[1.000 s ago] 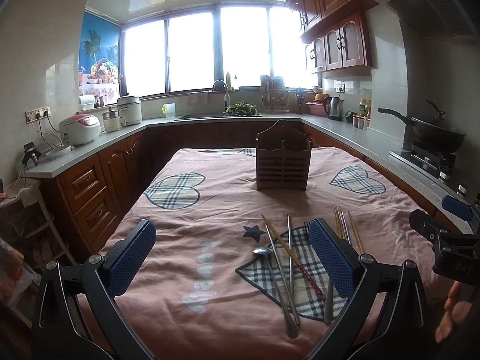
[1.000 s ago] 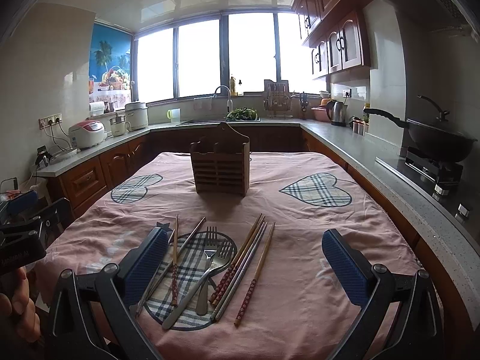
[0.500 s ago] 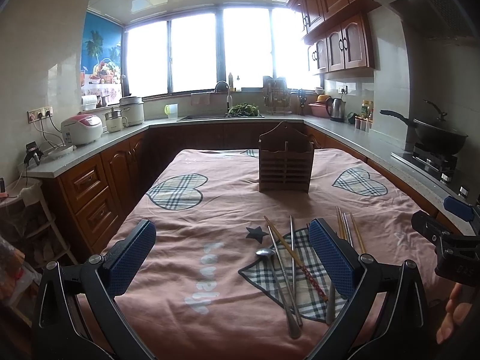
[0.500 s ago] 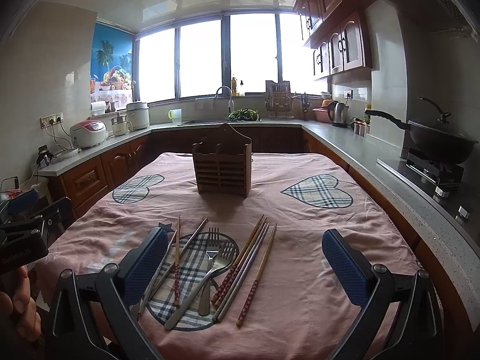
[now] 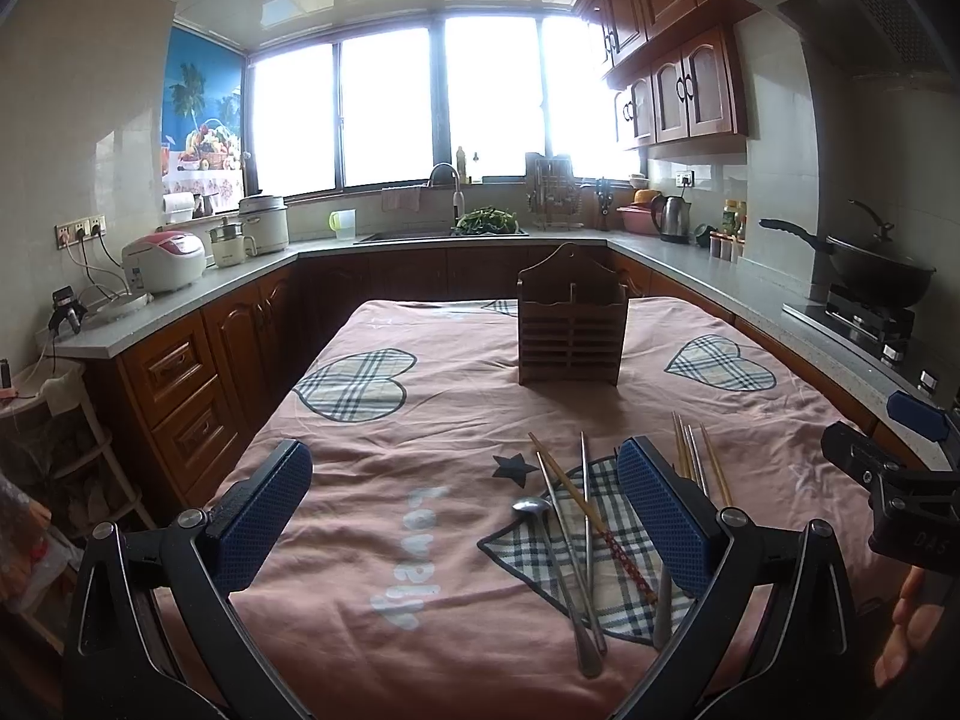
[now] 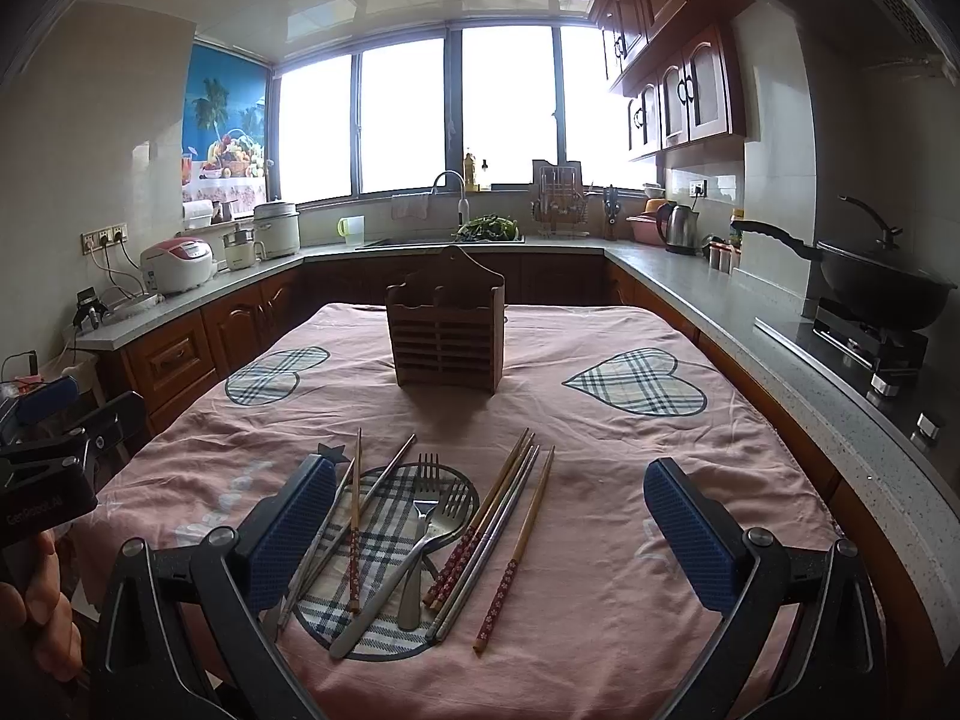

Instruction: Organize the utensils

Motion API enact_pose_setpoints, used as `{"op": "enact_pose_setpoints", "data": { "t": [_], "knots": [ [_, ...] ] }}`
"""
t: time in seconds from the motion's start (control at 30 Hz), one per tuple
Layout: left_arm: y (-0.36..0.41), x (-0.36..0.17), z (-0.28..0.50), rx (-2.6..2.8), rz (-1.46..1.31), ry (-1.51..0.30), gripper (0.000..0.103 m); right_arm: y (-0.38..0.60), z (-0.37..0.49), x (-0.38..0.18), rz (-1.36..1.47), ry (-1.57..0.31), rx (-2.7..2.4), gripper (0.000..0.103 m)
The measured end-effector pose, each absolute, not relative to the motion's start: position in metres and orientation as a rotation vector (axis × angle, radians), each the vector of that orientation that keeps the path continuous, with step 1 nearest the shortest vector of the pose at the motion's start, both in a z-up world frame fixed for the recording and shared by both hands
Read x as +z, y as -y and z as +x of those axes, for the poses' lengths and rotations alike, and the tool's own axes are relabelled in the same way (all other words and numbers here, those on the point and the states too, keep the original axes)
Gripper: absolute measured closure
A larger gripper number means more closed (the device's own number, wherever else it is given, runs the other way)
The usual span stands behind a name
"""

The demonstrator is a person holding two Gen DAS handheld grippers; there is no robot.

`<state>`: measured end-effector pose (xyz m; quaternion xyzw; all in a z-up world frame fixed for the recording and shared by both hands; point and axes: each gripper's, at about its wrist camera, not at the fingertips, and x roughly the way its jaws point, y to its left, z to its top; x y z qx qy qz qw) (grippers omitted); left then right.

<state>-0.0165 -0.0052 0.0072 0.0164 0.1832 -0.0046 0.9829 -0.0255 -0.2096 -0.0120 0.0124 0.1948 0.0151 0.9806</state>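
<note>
Utensils lie loose on a pink tablecloth (image 6: 600, 480): two forks (image 6: 427, 504), a metal spoon (image 5: 531, 507), metal chopsticks (image 6: 492, 546) and wooden chopsticks (image 6: 519, 546) with red patterned ends. Behind them a slatted wooden utensil holder (image 6: 444, 336) (image 5: 570, 330) stands upright and shows nothing inside. My right gripper (image 6: 489, 528) hangs open just above the near end of the pile, which lies between its blue pads. My left gripper (image 5: 465, 510) is open too, with the spoon and several chopsticks close to its right pad (image 5: 660, 510). Neither gripper holds anything.
A hand holds each gripper body at the frame edges. Kitchen counters (image 6: 720, 288) wrap the table on three sides, with a wok (image 6: 882, 288) on a stove at the right and a rice cooker (image 6: 177, 264) at the left. The cloth carries plaid heart patches (image 6: 636, 384).
Both grippers have drawn back and risen slightly, so the holder and utensils sit a little lower in view. Nothing on the table has moved.
</note>
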Motion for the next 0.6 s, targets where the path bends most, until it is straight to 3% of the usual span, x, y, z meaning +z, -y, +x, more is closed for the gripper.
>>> {"op": "enact_pose_setpoints", "data": {
  "t": [0.6],
  "knots": [
    [0.0043, 0.0036, -0.0165, -0.007, 0.036, -0.372, 0.0, 0.2104, -0.0237, -0.0145, 0.023, -0.4, 0.03, 0.0]
  ]
}}
